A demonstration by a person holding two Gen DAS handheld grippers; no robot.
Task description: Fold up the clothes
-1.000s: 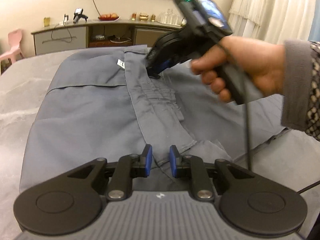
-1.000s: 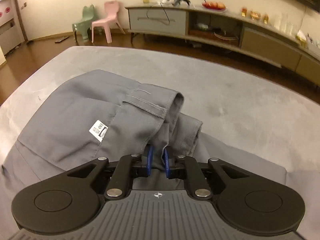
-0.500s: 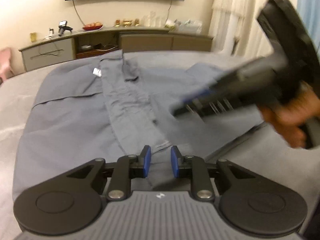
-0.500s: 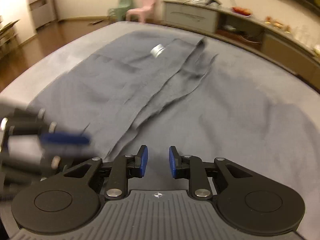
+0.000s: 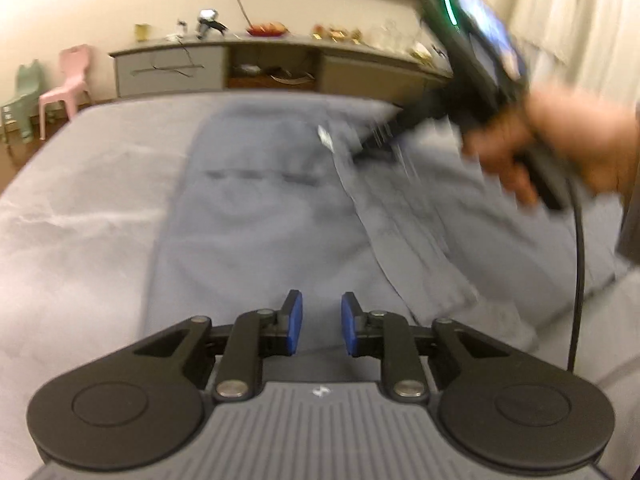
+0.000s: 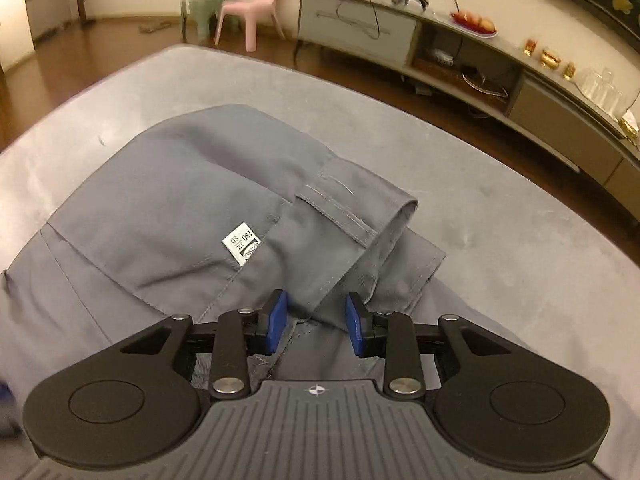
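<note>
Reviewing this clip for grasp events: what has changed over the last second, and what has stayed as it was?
The right gripper swung away from the garment's collar end and came back; its jaws have just been opening and now straddle the fabric fold without pinching. Unchanged: the left gripper is open and empty, and the garment lies flat on the grey surface.

One grey garment (image 6: 168, 200) at six o'clock, one white tag (image 6: 242, 243) on it, two small chairs (image 6: 256, 0) at eleven, one sideboard (image 6: 360, 32) at one.
</note>
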